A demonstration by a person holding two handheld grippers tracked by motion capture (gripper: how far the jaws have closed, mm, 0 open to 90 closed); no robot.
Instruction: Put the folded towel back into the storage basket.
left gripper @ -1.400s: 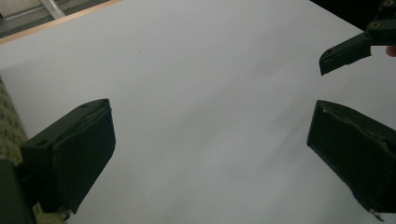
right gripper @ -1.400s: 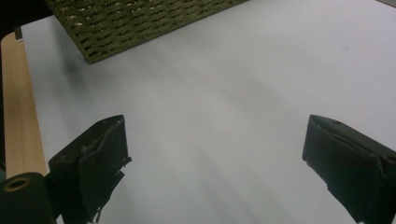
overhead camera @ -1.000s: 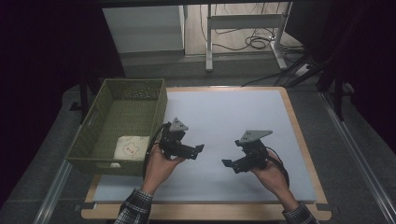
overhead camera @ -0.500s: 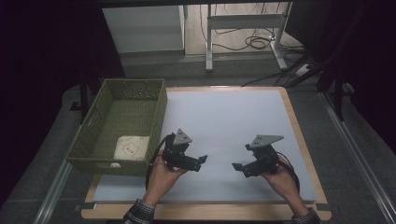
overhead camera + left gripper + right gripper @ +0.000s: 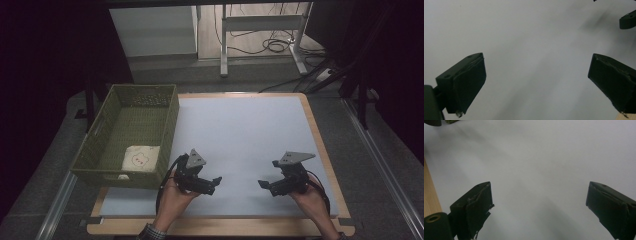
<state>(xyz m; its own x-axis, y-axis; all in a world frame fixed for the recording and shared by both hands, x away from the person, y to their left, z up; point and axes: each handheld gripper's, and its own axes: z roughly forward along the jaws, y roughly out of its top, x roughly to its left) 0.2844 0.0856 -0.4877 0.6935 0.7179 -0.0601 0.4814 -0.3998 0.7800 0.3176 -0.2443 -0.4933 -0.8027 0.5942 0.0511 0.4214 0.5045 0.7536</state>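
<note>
Dark room, pale worktop [image 5: 250,130] | folded cloth [image 5: 141,158] lies inside green basket [image 5: 172,120] | left gripper [image 5: 214,183], right gripper [image 5: 264,185]: jaws wide, holding nothing | work looks finished.

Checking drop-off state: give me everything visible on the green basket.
The green basket is a rectangular bin of woven-look plastic, with a slotted handle cut in its side walls. It stands upright and open-topped at the table's left edge, partly overhanging the white mat. Inside, at the near end, lies a folded white cloth with a small bear print. The left gripper is beside it, apart.
</note>
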